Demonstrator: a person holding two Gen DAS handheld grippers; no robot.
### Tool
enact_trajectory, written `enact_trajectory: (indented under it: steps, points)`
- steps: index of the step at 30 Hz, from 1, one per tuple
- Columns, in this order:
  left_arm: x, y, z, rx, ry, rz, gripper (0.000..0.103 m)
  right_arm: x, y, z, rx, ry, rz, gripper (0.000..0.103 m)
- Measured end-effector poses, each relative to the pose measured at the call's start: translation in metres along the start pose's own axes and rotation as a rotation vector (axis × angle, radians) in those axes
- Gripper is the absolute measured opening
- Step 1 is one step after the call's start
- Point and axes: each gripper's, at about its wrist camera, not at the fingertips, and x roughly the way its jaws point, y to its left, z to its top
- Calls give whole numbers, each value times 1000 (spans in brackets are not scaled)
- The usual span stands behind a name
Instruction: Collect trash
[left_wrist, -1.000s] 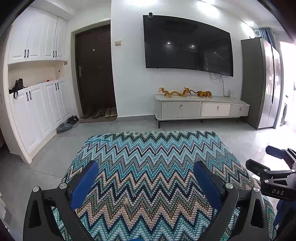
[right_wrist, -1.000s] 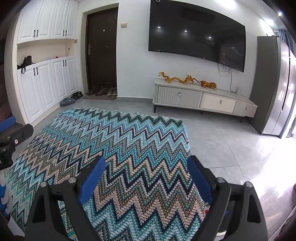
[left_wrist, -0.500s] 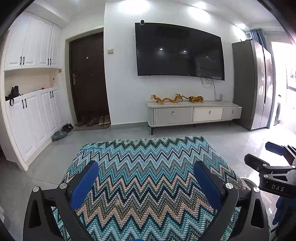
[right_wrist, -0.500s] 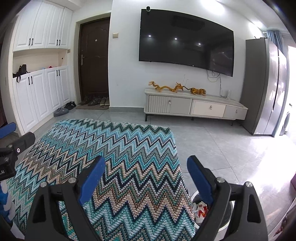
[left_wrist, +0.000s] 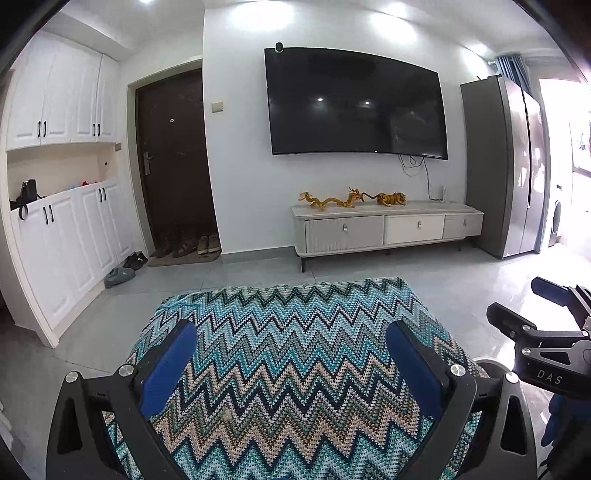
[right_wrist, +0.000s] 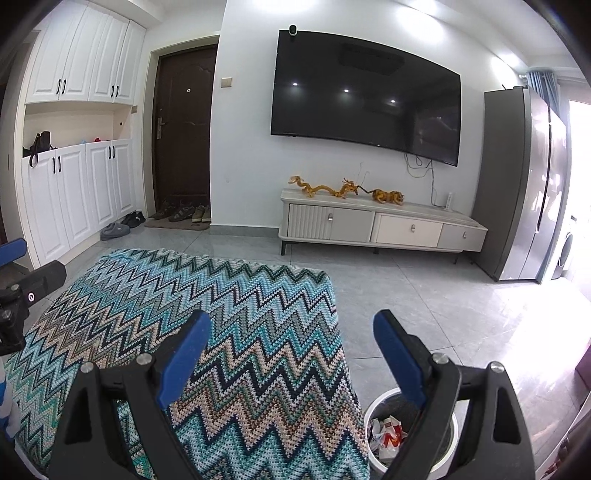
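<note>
Living room, pale tiled floor (right_wrist: 424, 306), wall-mounted television (left_wrist: 354, 103) over a low cabinet (left_wrist: 384, 229), dark entrance door (left_wrist: 173, 162) on the left with shoes at its foot. Nearest you, a tabletop draped in a zigzag knitted cloth (left_wrist: 288, 354); nothing lies on the cloth that reads as litter.

Your left gripper (left_wrist: 291, 362) hangs over the cloth, jaws wide, nothing between them. Your right gripper (right_wrist: 291, 358) is the same: jaws wide, nothing held, its right finger out past the cloth's edge.

The trash (right_wrist: 388, 432) sits in a white bin (right_wrist: 373, 410) on the floor, just beside the tabletop's right corner and below your right gripper. It looks like crumpled paper and wrappers, white with red and orange print (partly hidden behind the right finger, so the count is unclear).

Handling, as a judgement: light, soft, crushable stuff, with no fragility to worry about. It should give under the pads and may spring back or slip if pinched at a loose flap. If more turns up, take it across the thickest crumpled part, not by an edge, and close well in. Collection looks far along or finished on this surface.
</note>
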Motion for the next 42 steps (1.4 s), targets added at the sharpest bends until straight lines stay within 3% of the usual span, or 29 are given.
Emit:
enact_trajectory:
  steps: [14,42]
  points:
    - [18,2,4,-4,2,-15,103,6,-7,14,3,-11,-39,90]
    - [35,18,2,-21,24,11,103,19,6,10,-3,4,-25,90]
